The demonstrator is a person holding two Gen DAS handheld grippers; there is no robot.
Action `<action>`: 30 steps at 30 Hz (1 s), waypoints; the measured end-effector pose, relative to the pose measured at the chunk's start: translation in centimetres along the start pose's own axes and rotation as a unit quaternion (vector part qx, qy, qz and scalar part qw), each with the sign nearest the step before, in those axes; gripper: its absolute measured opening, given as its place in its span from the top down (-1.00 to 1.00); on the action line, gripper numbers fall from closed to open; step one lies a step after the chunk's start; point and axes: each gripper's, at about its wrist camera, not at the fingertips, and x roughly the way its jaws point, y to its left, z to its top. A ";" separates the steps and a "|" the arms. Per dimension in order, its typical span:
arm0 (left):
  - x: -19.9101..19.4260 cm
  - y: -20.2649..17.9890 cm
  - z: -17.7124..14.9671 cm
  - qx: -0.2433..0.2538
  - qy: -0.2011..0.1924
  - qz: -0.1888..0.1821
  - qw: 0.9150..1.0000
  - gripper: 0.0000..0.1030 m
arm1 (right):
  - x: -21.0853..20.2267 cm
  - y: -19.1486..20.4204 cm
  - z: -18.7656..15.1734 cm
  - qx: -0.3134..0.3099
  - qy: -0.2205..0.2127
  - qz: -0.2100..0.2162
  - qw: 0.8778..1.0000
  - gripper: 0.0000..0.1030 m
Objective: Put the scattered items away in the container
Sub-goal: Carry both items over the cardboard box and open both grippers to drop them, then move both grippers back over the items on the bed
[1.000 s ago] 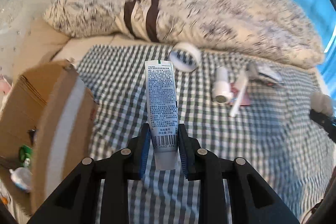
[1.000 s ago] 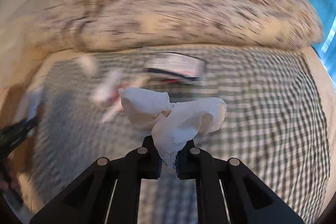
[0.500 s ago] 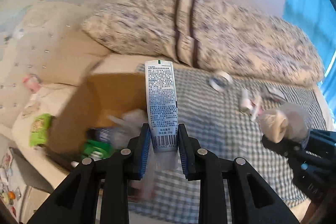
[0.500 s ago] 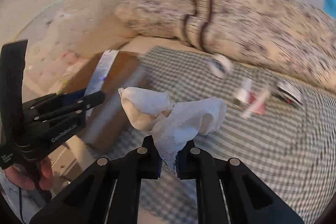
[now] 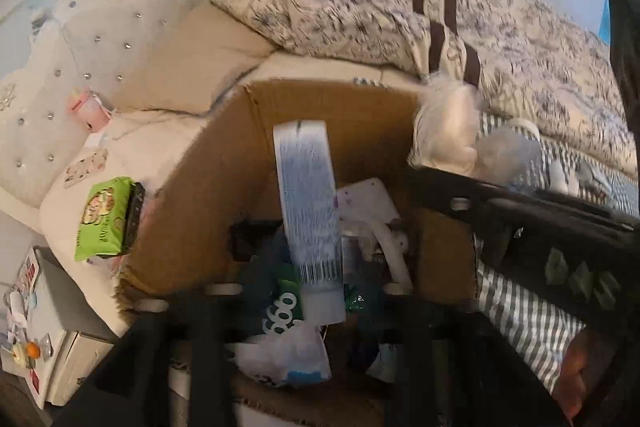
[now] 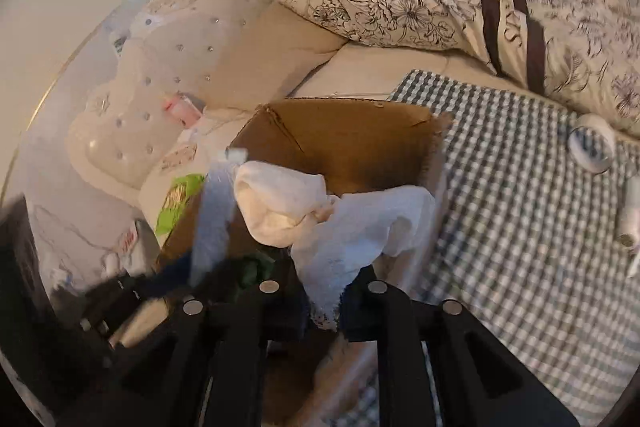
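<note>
Left wrist view: the left gripper point(image 5: 312, 301), bottom centre, has its jaws opening wide; the toothpaste tube point(image 5: 310, 207) stands free between them, apparently dropping into the cardboard box point(image 5: 332, 111), though blur hides any contact. Several items already lie inside. The right gripper point(image 6: 322, 301) is opening too, with the white cloth point(image 6: 340, 223) still between its jaws above the box. A tape roll point(image 6: 592, 149) and a small bottle point(image 6: 630, 215) remain at right on the checked sheet point(image 6: 520, 207).

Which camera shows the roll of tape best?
The right wrist view: the roll of tape lies in plain sight on the checked cloth. In the left wrist view it is mostly hidden behind the white cloth.
</note>
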 end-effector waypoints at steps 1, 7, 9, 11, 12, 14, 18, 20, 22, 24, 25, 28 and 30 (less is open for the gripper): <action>0.1 -0.2 0.0 0.001 -0.001 0.002 1.000 -1.00 | 0.4 0.0 -0.1 -0.005 -0.006 -0.003 1.000 -0.22; 0.1 -2.7 0.0 0.021 -0.028 0.004 0.999 -1.00 | -1.6 -1.5 -0.5 -0.016 -0.051 -0.052 0.997 -0.75; -0.1 -3.8 0.1 0.027 -0.030 0.010 0.999 -1.00 | -2.5 -2.6 -0.6 -0.008 -0.050 -0.046 0.998 -0.75; -0.9 -4.7 0.1 0.030 -0.031 0.014 0.999 -1.00 | -3.8 -3.5 -0.7 -0.004 -0.060 -0.057 0.997 -0.75; -1.5 -5.0 0.2 0.031 -0.034 0.011 0.999 -1.00 | -4.6 -3.9 -0.8 -0.002 -0.066 -0.061 0.996 -0.75; -2.9 -6.1 0.1 0.033 -0.045 0.002 0.998 -1.00 | -6.6 -5.0 -1.2 0.005 -0.078 -0.063 0.995 -0.75; -5.3 -9.0 -0.5 0.034 -0.065 -0.019 0.997 -1.00 | -11.3 -7.1 -2.8 0.011 -0.101 -0.090 0.991 -0.75; -6.0 -11.1 -1.1 0.037 -0.067 -0.031 0.997 -1.00 | -13.7 -8.5 -4.1 0.013 -0.113 -0.114 0.987 -0.75; -6.5 -13.4 -2.0 0.039 -0.062 -0.039 0.997 -1.00 | -16.0 -10.0 -5.9 0.018 -0.125 -0.138 0.982 -0.75; -7.1 -15.0 -2.5 0.036 -0.059 -0.056 0.996 -1.00 | -18.4 -12.2 -7.9 0.032 -0.128 -0.162 0.978 -0.75; -7.2 -16.1 -2.6 0.040 -0.056 -0.068 0.995 -1.00 | -19.5 -13.2 -8.6 0.040 -0.127 -0.164 0.977 -0.75; -7.1 -19.1 -2.6 0.056 -0.045 -0.072 0.995 -1.00 | -22.9 -16.3 -10.2 0.056 -0.124 -0.200 0.970 -0.75; -6.8 -21.0 -2.5 0.065 -0.040 -0.081 0.994 -1.00 | -24.4 -18.1 -10.7 0.063 -0.119 -0.244 0.960 -0.75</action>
